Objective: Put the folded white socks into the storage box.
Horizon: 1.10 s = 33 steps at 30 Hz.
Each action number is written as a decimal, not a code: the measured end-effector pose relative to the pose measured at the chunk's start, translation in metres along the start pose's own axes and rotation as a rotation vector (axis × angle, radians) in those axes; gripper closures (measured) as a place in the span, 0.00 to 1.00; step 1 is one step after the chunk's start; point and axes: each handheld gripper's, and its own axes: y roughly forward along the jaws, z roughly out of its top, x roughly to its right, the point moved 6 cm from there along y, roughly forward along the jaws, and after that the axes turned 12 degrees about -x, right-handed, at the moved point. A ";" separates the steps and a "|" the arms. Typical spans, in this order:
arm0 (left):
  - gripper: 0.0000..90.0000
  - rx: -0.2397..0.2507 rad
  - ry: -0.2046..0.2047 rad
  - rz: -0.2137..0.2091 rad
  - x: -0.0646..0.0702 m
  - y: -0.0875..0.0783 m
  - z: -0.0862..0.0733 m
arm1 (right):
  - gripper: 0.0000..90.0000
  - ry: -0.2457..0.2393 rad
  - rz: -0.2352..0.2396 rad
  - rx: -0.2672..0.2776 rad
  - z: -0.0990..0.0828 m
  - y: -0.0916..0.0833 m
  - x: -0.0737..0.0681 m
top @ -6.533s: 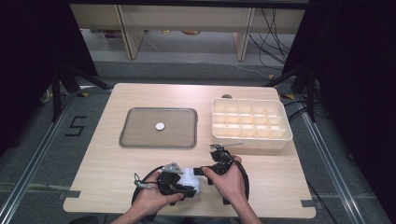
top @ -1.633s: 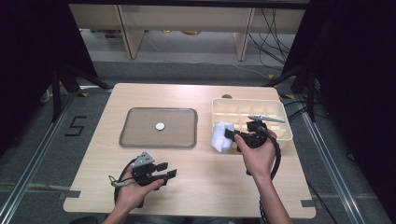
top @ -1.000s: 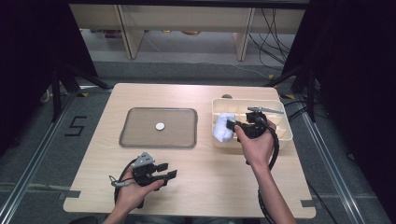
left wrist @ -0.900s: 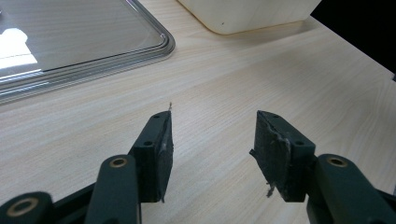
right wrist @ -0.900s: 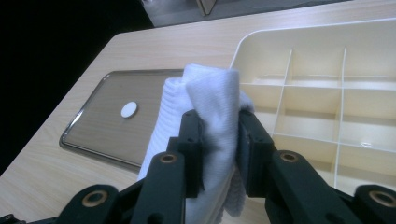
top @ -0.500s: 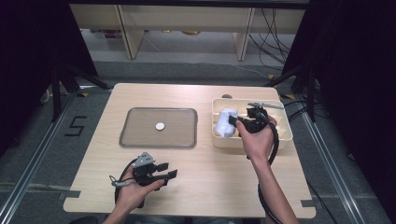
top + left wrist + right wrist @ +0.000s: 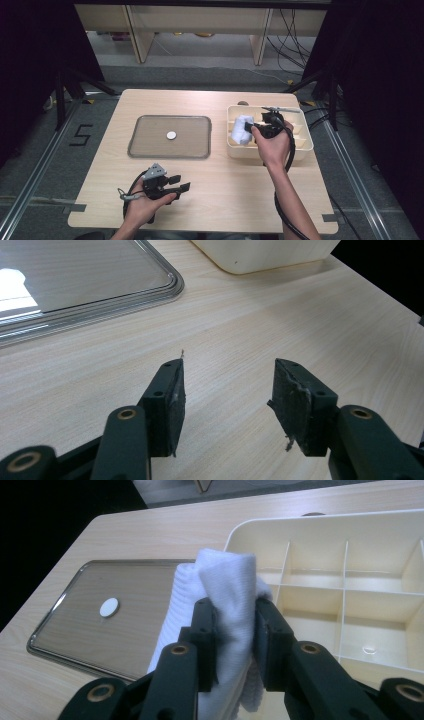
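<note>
Near the table's (image 7: 240, 200) front edge, toward its left corner, the left claw (image 7: 176, 183) rests in the person's hand just above the wood, its jaws spread apart with nothing between them. Farther back on the right side, the right claw (image 7: 249, 128) is clamped on a folded white cloth (image 7: 240, 130), holding it over the left end of the cream divided box (image 7: 300, 150) that sits by the table's right edge. Left of the box, at mid-table, lies a clear tray (image 7: 145, 145) with a small white disc (image 7: 171, 135) on it.
</note>
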 end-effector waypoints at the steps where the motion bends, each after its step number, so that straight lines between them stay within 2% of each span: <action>1: 0.52 0.001 -0.009 0.001 0.000 0.000 0.000 | 0.82 0.029 0.009 -0.009 0.000 0.001 -0.002; 2: 0.52 0.001 -0.008 0.001 0.000 0.001 0.000 | 0.82 -0.003 -0.001 -0.007 0.000 0.002 0.001; 3: 0.52 0.000 -0.001 0.001 0.001 0.001 0.000 | 0.82 0.057 0.006 -0.018 -0.001 0.003 -0.003; 5: 0.52 -0.001 0.001 0.002 0.001 0.001 0.000 | 0.82 0.000 -0.002 -0.020 0.000 0.008 0.002; 7: 0.52 -0.003 0.001 0.005 0.001 0.001 -0.001 | 0.82 0.001 -0.010 -0.026 0.000 0.012 0.003; 8: 0.52 -0.001 0.001 0.001 0.001 0.001 -0.001 | 0.82 0.038 0.003 -0.039 -0.001 0.013 -0.001; 9: 0.52 -0.001 0.001 0.003 0.001 0.001 -0.001 | 0.82 -0.009 -0.007 -0.033 0.000 0.016 0.003; 11: 0.52 -0.001 0.002 0.004 0.000 0.001 -0.001 | 0.82 0.003 -0.011 -0.043 -0.001 0.019 0.003; 12: 0.52 0.003 0.002 0.001 0.000 0.001 0.000 | 0.82 -0.007 -0.030 -0.049 0.000 0.022 0.005; 13: 0.52 0.003 0.002 -0.001 0.000 0.001 0.000 | 0.82 0.014 -0.018 -0.059 -0.001 0.023 0.003; 14: 0.51 0.003 0.001 -0.001 0.000 0.001 0.000 | 0.82 0.055 -0.017 -0.078 -0.003 0.024 0.001; 15: 0.51 -0.002 0.001 0.003 0.000 0.001 -0.001 | 0.82 0.014 -0.024 -0.078 -0.002 0.025 0.004; 16: 0.51 -0.002 0.001 0.004 0.000 0.001 -0.001 | 0.82 -0.004 -0.041 -0.080 -0.002 0.028 0.007; 18: 0.51 -0.001 0.004 -0.001 0.001 0.001 -0.001 | 0.82 0.017 -0.046 -0.090 -0.003 0.031 0.006; 19: 0.51 0.000 0.003 -0.001 0.001 0.001 -0.001 | 0.82 -0.014 -0.056 -0.088 -0.003 0.034 0.008; 21: 0.51 0.002 0.002 -0.002 0.001 0.002 -0.001 | 0.82 0.035 -0.053 -0.101 -0.005 0.036 0.005; 22: 0.51 0.000 0.001 -0.002 0.002 0.002 -0.001 | 0.82 -0.011 -0.066 -0.092 -0.004 0.038 0.009; 24: 0.51 0.002 0.004 -0.003 0.002 0.002 -0.001 | 0.82 -0.019 -0.069 -0.107 -0.005 0.039 0.009; 25: 0.51 0.002 0.002 -0.002 0.002 0.002 -0.001 | 0.82 -0.008 -0.073 -0.113 -0.005 0.040 0.009; 26: 0.51 -0.002 0.001 -0.002 0.002 0.002 -0.001 | 0.82 -0.025 -0.080 -0.103 -0.004 0.042 0.010; 27: 0.51 0.004 0.004 -0.001 0.001 0.002 -0.001 | 0.82 -0.007 -0.096 -0.125 -0.005 0.043 0.010; 28: 0.51 -0.001 0.001 -0.001 0.002 0.002 -0.001 | 0.82 -0.006 -0.090 -0.112 -0.004 0.045 0.008; 30: 0.51 -0.001 0.002 -0.002 0.002 0.002 -0.001 | 0.82 -0.038 -0.095 -0.130 -0.005 0.046 0.008; 31: 0.51 -0.003 0.004 0.000 0.001 0.002 -0.001 | 0.82 -0.006 -0.094 -0.138 -0.006 0.047 0.004; 33: 0.51 -0.004 0.005 -0.001 0.001 0.002 -0.001 | 0.82 -0.040 -0.102 -0.141 -0.007 0.051 0.005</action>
